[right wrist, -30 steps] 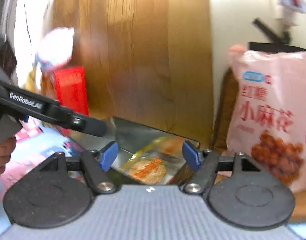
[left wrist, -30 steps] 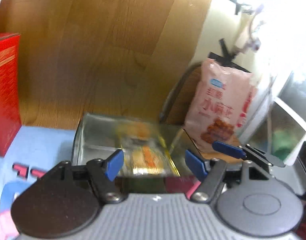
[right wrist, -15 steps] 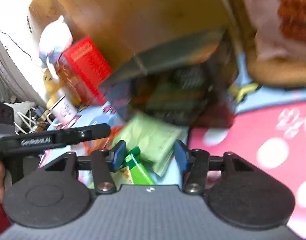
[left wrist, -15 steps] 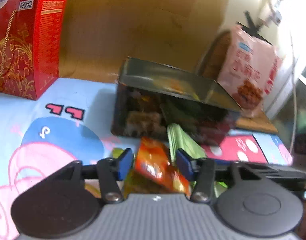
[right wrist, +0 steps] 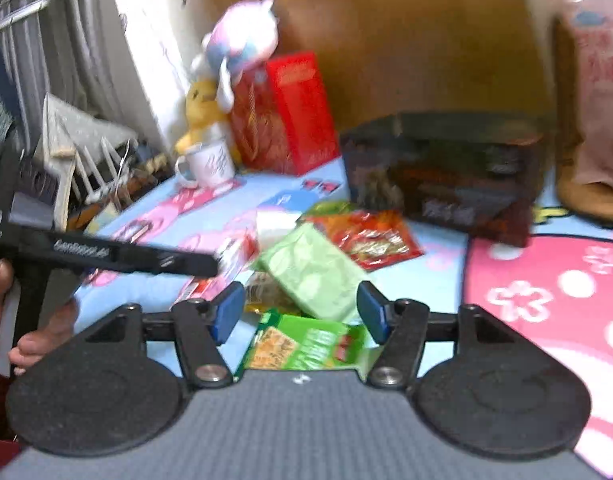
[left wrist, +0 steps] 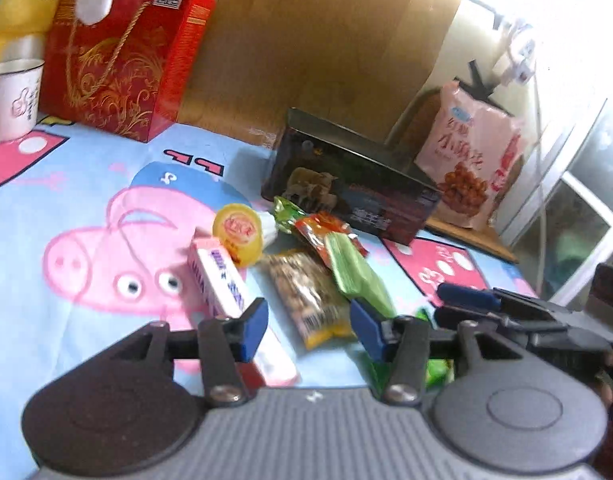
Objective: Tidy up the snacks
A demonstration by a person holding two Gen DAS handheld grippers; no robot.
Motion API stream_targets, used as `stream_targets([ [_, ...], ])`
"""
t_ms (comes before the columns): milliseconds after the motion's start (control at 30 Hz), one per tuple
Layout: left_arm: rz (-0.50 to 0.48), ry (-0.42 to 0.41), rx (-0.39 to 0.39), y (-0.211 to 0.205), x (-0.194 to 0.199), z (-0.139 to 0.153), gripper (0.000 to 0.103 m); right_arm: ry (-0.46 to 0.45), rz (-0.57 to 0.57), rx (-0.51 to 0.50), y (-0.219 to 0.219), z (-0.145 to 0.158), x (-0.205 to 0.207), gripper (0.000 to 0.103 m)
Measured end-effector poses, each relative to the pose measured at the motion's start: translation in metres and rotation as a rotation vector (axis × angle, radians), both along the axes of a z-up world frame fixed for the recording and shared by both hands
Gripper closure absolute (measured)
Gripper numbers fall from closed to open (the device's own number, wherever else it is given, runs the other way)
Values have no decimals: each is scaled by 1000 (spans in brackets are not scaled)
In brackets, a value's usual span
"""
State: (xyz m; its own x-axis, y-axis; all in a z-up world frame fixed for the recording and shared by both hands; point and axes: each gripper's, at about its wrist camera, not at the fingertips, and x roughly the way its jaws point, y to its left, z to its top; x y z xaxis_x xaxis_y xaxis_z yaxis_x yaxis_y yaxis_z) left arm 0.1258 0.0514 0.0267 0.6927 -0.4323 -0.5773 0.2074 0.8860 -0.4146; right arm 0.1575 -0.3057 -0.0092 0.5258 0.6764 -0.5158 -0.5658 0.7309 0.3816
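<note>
right, my left gripper has its jaws easing apart with nothing clamped; the speckled nut packet shows in the gap between the blue pads but sits on the cloth beyond them, untouched. my right gripper is opening too, also empty, with the bright green packet lying just under and ahead of its tips. working outward, the pile spreads in front of both: the pale green pouch runs its long axis diagonally away toward the dark box, the pink carton lies lengthwise just beside my left jaw, the yellow jelly cup touches its far end, and the red-orange packet sits nearest the box. i'd say the box is where these go, and it stands well ahead of both tools, past the pile. the right one looks nearer the green packet, the left nearer the nut packet. both grippers tilt downward toward the blue cartoon cloth, and a hand grips the left tool's handle.
</note>
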Motion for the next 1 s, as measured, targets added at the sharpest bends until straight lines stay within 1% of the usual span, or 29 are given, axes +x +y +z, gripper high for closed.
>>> stream_targets([
  [67, -30, -4, -38, -2, -13, 4, 56, 22, -77, 37, -21, -1, -6, 30],
  [100, -52, -5, -59, -6, -19, 5, 56, 48, -102, 58, -31, -4, -8, 30],
  [167, -113, -3, -102, -18, -27, 7, 55, 99, -130, 92, -44, -13, -13, 30],
  [233, -180, 6, -126, -34, -30, 6, 50, 169, -139, 111, -50, -23, -15, 32],
  [300, -221, 13, -97, -54, -33, 2, 49, 201, -110, 124, -47, -29, -22, 43],
  [367, -246, 33, -66, -68, -34, -4, 50, 202, -86, 120, -40, -27, -34, 43],
  [433, -253, 56, -62, -71, -35, -8, 50, 198, -36, 109, -30, -22, -51, 45],
  [467, -248, 55, -61, -68, -37, -8, 51, 184, -28, 83, -24, -21, -61, 47],
  [500, -240, 55, -62, -62, -39, -8, 51, 165, 10, 67, -17, -19, -72, 46],
  [567, -213, 50, -74, -50, -45, -6, 50, 146, 91, 42, -3, -15, -90, 41],
  [600, -203, 49, -89, -43, -48, -5, 49, 116, 125, 11, 1, -12, -98, 38],
  [633, -193, 45, -104, -34, -52, -4, 48, 75, 144, -36, 7, -9, -105, 37],
  [667, -181, 39, -112, -27, -57, -3, 48, 27, 155, -90, 10, -7, -111, 34],
  [700, -167, 35, -112, -22, -60, -2, 46, -28, 159, -157, 14, -5, -116, 28],
  [733, -155, 34, -108, -17, -63, -1, 46, -78, 163, -213, 18, -4, -121, 25],
  [767, -150, 35, -106, -15, -64, -1, 46, -106, 171, -246, 21, -4, -123, 23],
  [867, -159, 46, -108, -16, -66, -4, 46, -96, 193, -261, 30, -9, -117, 23],
  [933, -179, 63, -114, -23, -63, -10, 47, -89, 193, -264, 33, -15, -114, 23],
  [967, -197, 79, -121, -28, -60, -14, 50, -95, 191, -261, 35, -17, -112, 22],
  [1000, -211, 94, -128, -34, -59, -19, 56, -99, 197, -257, 37, -19, -111, 25],
])
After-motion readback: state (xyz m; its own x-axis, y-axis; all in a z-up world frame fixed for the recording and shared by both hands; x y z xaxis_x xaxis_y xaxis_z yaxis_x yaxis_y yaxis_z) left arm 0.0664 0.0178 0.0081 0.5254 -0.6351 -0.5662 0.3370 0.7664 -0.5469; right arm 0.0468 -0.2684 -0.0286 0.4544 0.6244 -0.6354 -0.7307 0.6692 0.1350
